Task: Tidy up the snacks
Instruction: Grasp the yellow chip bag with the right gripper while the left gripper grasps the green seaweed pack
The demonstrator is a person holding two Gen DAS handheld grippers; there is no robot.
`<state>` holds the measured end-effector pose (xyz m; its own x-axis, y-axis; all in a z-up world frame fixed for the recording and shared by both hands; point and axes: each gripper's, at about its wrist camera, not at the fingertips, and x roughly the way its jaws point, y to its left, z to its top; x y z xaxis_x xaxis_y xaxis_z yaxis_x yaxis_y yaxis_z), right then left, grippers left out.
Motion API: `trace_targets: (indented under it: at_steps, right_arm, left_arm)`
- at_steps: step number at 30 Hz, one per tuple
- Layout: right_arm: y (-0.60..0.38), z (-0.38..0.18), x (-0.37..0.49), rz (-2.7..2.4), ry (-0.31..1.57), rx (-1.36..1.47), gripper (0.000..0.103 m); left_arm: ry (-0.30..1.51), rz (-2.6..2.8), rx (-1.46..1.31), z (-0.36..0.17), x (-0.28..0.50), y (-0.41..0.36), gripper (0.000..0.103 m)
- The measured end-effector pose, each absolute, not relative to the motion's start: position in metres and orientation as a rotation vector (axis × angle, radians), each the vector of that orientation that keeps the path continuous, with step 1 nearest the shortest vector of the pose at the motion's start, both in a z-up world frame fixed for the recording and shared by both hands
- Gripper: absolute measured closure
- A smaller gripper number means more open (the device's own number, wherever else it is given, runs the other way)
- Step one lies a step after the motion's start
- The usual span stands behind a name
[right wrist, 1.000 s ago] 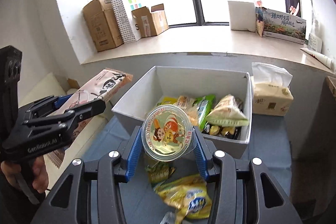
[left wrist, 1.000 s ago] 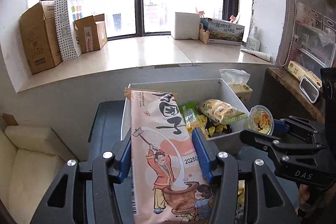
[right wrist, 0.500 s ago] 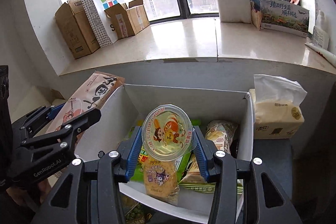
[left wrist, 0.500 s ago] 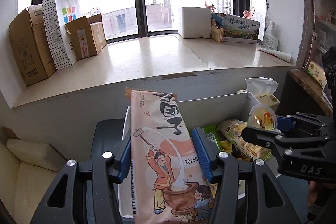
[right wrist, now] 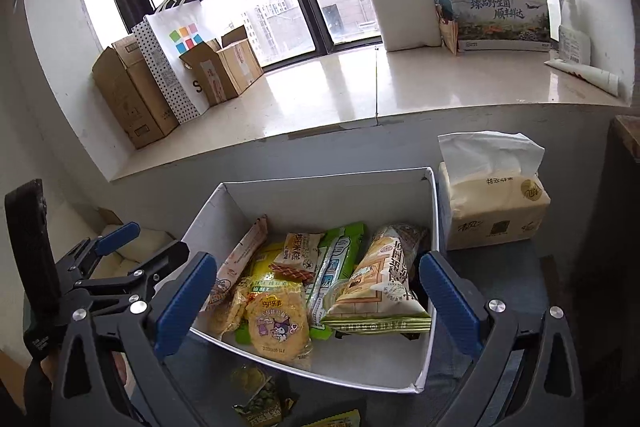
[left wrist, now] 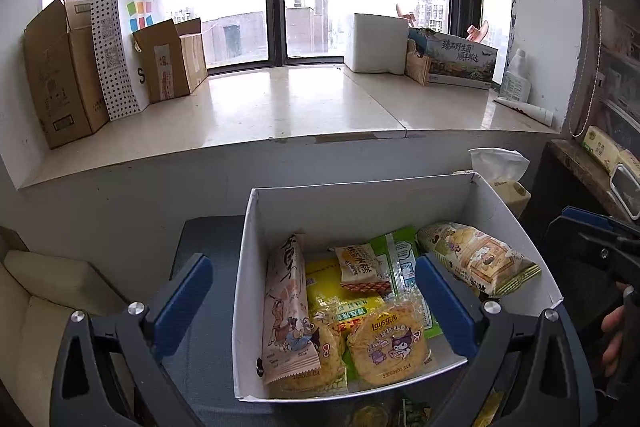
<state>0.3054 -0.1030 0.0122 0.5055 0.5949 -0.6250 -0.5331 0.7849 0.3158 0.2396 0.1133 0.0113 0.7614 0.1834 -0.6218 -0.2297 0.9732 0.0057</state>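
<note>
A white open box [left wrist: 516,223] [right wrist: 434,211] holds several snack packs. The long pink pack [left wrist: 286,307] [right wrist: 240,259] lies along its left wall. A yellow Lay's pack [left wrist: 386,347] [right wrist: 278,323] lies in front, a beige-green pack [left wrist: 476,259] [right wrist: 380,279] at the right. The jelly cup is hardly visible among the packs. My left gripper [left wrist: 312,299] is open and empty above the box's front. My right gripper [right wrist: 316,299] is open and empty above the box. The left gripper also shows at the left in the right wrist view [right wrist: 120,259].
A tissue pack [right wrist: 492,203] [left wrist: 504,175] stands right of the box. More snack packs [right wrist: 260,399] lie on the dark table in front of the box. A cream sofa [left wrist: 44,291] is at the left. Cardboard boxes [left wrist: 60,67] and a paper bag stand on the windowsill.
Both grippers have opened. The long pink pack left my left gripper and the jelly cup left my right one; the pink pack now lies in the box.
</note>
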Motion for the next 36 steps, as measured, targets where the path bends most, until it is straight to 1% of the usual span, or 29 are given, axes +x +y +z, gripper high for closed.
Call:
trace_targets:
  at_steps: [3, 10, 17, 21, 26, 30, 36]
  right_arm:
    - [-0.118, 0.016, 0.294, 0.678, 0.738, 0.122, 0.000]
    - [-0.158, 0.009, 0.245, 0.724, 0.718, 0.151, 0.000]
    - [-0.186, -0.035, 0.179, 0.707, 0.777, 0.072, 0.000]
    - [-0.187, -0.066, 0.151, 0.734, 0.843, 0.063, 0.000]
    - [-0.175, -0.094, 0.138, 0.718, 0.901, -0.030, 0.000]
    - [-0.162, -0.099, 0.136, 0.708, 0.889, -0.110, 0.000]
    - [-0.147, -0.105, 0.150, 0.689, 0.905, -0.158, 0.000]
  left_arm:
    - [0.666, 0.220, -0.058, 0.017, 0.224, 0.107, 0.000]
    - [0.677, 0.121, -0.082, 0.018, 0.169, 0.089, 0.000]
    - [0.707, 0.070, -0.133, -0.006, 0.096, 0.057, 0.000]
    - [0.763, 0.043, -0.148, -0.027, 0.068, 0.041, 0.000]
    - [0.798, 0.040, -0.082, -0.040, 0.053, 0.025, 0.000]
    - [0.819, 0.016, -0.135, -0.045, 0.054, 0.030, 0.000]
    - [0.818, 0.003, -0.127, -0.049, 0.051, 0.031, 0.000]
